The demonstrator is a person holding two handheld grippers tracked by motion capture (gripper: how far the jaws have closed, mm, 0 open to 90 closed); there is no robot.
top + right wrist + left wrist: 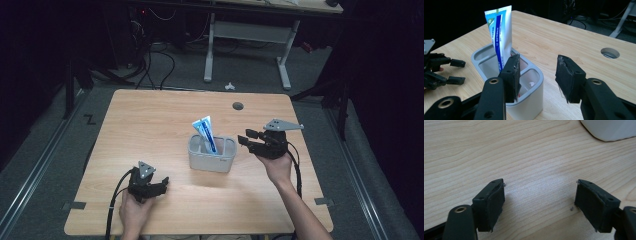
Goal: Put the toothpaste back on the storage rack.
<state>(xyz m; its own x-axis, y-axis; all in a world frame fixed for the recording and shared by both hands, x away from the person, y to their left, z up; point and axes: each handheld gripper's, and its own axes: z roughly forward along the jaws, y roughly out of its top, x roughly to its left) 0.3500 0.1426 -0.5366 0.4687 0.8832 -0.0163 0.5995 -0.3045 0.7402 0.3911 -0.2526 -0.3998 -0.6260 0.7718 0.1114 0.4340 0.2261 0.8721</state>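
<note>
From high up we see a light wooden table (150, 125) with a small grey plastic holder with compartments (212, 155) near its middle. A white and blue tube of toothpaste (206, 131) stands in the holder, leaning a little, its flat end up. Our left gripper (161, 184) rests low on the table, apart from the holder. Our right gripper (246, 139) hangs just beside the holder's right side.

The left gripper view looks close at the wood grain, with one white corner of the holder (609, 130) at the top. The black jaws stand wide apart with nothing between them.

The right gripper view lets us look inside the holder (534, 82) and see its compartments. The tube (500, 37) stands in a far one. These jaws are apart too and hold nothing. The left gripper (455, 71) shows far off.
</note>
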